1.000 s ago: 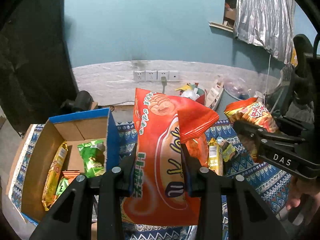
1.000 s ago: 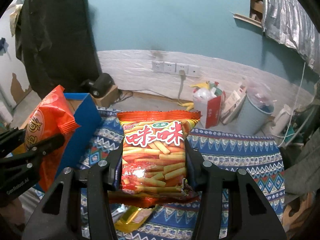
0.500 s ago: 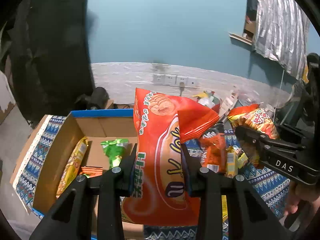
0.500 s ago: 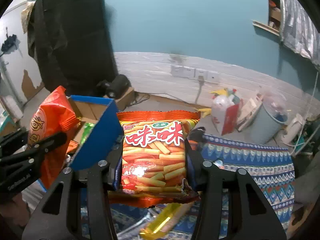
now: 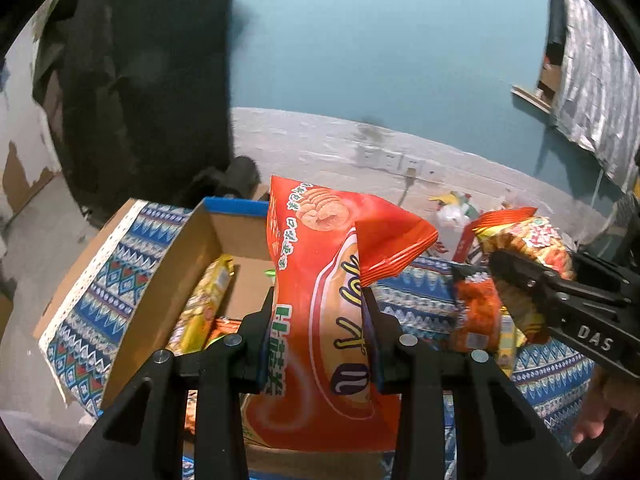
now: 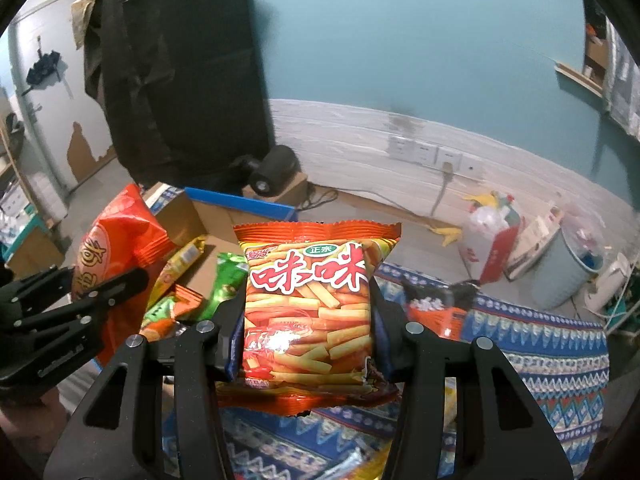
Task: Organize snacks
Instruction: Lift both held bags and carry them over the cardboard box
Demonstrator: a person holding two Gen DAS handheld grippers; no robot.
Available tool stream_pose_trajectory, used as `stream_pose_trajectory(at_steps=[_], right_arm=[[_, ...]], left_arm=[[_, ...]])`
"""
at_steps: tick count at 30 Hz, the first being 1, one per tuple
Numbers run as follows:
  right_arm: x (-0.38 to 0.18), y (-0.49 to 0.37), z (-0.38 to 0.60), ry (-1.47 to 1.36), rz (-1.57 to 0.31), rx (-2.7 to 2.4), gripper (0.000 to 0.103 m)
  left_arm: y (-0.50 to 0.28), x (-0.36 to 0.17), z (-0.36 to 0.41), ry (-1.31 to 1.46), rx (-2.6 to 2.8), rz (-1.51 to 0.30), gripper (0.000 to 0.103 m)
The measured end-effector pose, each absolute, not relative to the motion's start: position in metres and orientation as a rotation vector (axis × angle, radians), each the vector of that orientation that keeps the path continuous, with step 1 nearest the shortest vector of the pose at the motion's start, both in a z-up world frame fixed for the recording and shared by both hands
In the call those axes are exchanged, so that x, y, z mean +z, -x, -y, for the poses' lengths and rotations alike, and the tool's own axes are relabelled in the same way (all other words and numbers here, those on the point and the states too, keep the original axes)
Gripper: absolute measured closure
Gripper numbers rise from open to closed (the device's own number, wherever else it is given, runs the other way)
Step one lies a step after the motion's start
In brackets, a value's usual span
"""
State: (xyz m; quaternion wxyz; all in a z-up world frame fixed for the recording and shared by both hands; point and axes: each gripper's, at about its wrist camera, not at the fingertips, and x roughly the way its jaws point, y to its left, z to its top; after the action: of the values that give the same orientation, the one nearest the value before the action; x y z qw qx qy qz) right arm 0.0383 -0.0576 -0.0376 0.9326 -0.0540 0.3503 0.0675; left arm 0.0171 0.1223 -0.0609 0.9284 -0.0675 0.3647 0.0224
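- Teal wall (image 5: 380, 60) rises behind our patterned tabletop (image 6: 540, 344), with a white strip of sockets along its foot.
- Our left hand-held gripper (image 5: 320, 340) is clamped on a big orange chip bag (image 5: 324, 292), which hangs upright over the near edge of the open cardboard box (image 5: 168, 280).
- Our right hand-held gripper (image 6: 306, 332) squeezes a red fries bag (image 6: 308, 300), lifted above the cloth just right of the box.
- We see a long yellow packet (image 5: 200, 308) and a green packet (image 6: 224, 284) lying inside the box.
- More snacks (image 5: 476, 316) lie loose on the cloth.
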Motion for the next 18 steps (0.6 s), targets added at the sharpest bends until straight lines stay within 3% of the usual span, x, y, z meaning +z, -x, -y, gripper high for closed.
stream_pose_trajectory(at_steps=[18], right_arm=[[-0.065,-0.076,-0.009,0.152,-0.790,0.245,0.054]], left_arm=[[-0.025,-0.097,-0.192,0.213,0.183,-0.850,0.065]])
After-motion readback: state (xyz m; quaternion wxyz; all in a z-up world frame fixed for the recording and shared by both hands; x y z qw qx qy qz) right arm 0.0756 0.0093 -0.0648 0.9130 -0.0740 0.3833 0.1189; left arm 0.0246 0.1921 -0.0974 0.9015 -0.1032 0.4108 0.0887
